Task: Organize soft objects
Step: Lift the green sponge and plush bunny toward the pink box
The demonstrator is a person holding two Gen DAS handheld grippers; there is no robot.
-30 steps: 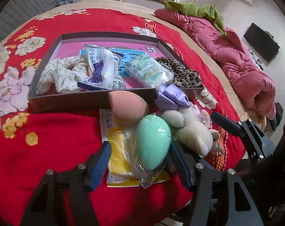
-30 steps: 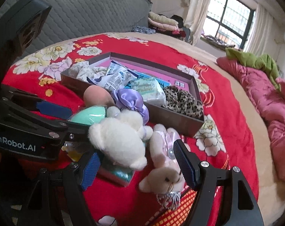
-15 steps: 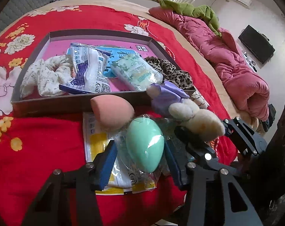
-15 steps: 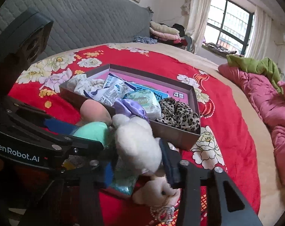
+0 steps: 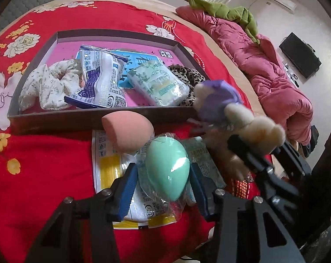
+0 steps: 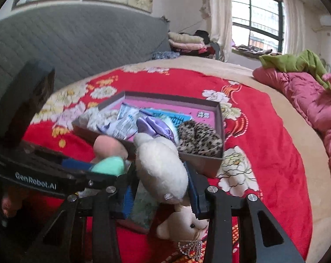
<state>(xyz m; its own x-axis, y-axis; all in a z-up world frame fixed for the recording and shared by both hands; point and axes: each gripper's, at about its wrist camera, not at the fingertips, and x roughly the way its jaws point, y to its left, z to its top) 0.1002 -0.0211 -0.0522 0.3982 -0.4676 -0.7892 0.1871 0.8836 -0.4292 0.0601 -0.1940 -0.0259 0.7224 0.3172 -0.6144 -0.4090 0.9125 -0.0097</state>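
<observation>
the box [image 5: 95, 120] on the bed's red cover [image 5: 45, 175] already holds a floral scrunchie [image 5: 49, 85], two packets and a leopard scrunchie [image 5: 187, 74]; still outside, just near of it: a pink sponge [image 5: 126, 131], flat packets and a small bear [image 6: 187, 225]; the left tongs [image 5: 163, 186] have just been closing and clamp the bagged green sponge [image 5: 167, 168]; the right tongs [image 6: 161, 186] have likewise closed and clamp the white plush [image 6: 161, 164], raised near the box's near right corner; roughly half remains, i judge.
</observation>
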